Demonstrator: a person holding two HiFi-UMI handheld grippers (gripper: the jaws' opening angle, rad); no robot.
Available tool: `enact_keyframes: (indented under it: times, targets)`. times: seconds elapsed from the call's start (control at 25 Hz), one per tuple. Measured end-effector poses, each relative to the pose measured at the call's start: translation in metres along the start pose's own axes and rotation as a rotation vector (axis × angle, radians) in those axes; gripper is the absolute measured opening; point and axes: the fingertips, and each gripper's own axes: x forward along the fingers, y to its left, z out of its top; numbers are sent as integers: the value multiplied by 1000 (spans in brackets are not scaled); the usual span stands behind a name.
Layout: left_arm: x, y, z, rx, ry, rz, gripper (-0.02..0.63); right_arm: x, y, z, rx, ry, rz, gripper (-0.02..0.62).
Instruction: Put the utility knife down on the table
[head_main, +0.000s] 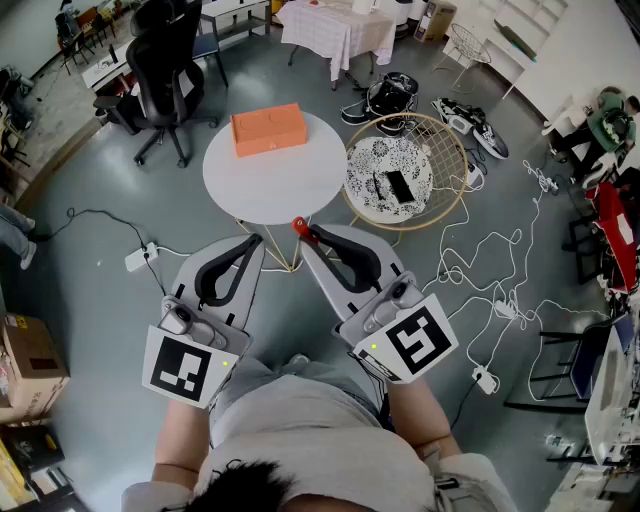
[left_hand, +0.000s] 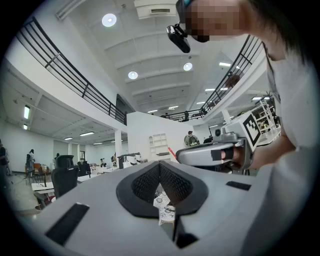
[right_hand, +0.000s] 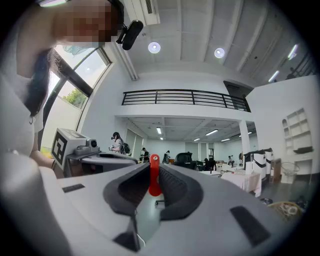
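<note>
Grey floor surrounds a round white table (head_main: 275, 178), its near half bare behind an orange box (head_main: 268, 128). The right gripper (head_main: 306, 236) pinches the red utility knife (right_hand: 154, 176) in closed fingers, short of the table. The left gripper (head_main: 249, 241) hangs closed and empty, likely just out of the way.

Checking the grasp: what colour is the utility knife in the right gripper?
Red. The utility knife shows best in the right gripper view.

Left gripper (head_main: 252, 240) and right gripper (head_main: 306, 231) were light grey shells with black textured pads. Each bore a black-and-white marker cube (head_main: 185, 368). The person wore a grey short-sleeved shirt (head_main: 320, 450).
</note>
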Motion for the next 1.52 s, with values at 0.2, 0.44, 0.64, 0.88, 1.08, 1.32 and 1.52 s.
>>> enact_keyframes:
  times: [0.2, 0.44, 0.64, 0.88, 1.08, 1.32, 1.52]
  targets:
    - [-7, -2, -1, -3, -5, 3, 11, -3, 8, 0, -3, -6, 0, 60]
    - [-14, -3, -1, -1, -6, 0, 10, -3, 16, 1, -3, -13, -1, 60]
    - [-11, -5, 0, -11, -13, -6, 10, -7, 15, -1, 4, -11, 0, 60]
    - [-6, 10, -15, -40, 4, -13, 10, 10, 8, -13, 66, -13, -9, 60]
    - [6, 41, -28, -50, 13, -26, 11, 40, -9, -21, 69, 4, -39, 58]
    - [37, 87, -36, -45, 5, -89, 11, 85, -38, -31, 66, 27, -102, 58]
    - [65, 132, -38, -30, -4, -148, 11, 132, -61, -33, 65, 25, -147, 58]
